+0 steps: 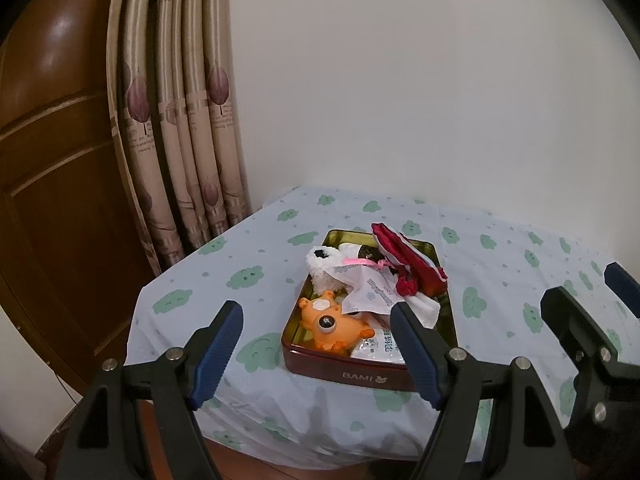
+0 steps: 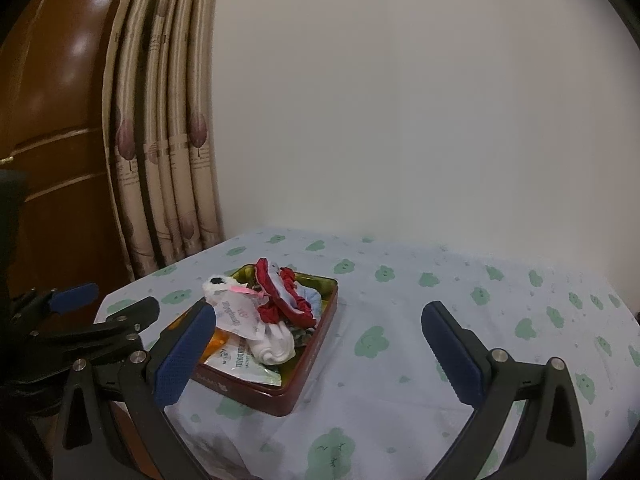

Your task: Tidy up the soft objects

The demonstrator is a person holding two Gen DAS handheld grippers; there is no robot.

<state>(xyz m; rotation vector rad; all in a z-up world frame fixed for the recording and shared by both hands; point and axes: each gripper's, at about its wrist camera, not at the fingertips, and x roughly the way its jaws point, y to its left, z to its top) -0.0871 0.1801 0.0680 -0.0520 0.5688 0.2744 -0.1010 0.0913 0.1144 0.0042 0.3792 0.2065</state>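
From your left wrist view, your left hand-held gripper (image 1: 316,354) hangs with its fingers apart and holding nothing, just in front of the tin (image 1: 362,376) on the table (image 1: 240,280). The orange toy (image 1: 332,326), white plush (image 1: 324,268) and red pouch (image 1: 408,260) lie inside the tin.

From your right wrist view, your right hand-held gripper (image 2: 320,356) is spread wide and holding nothing, right of the tin (image 2: 308,364).

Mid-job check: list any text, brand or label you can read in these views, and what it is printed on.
"BAMI", with a small rabbit logo: near wall of the red tin.
White printed pouch: grey script, too blurred to read.
Silver packet: Chinese characters, too blurred to read.
Curtain: small print on the bands, unreadable.
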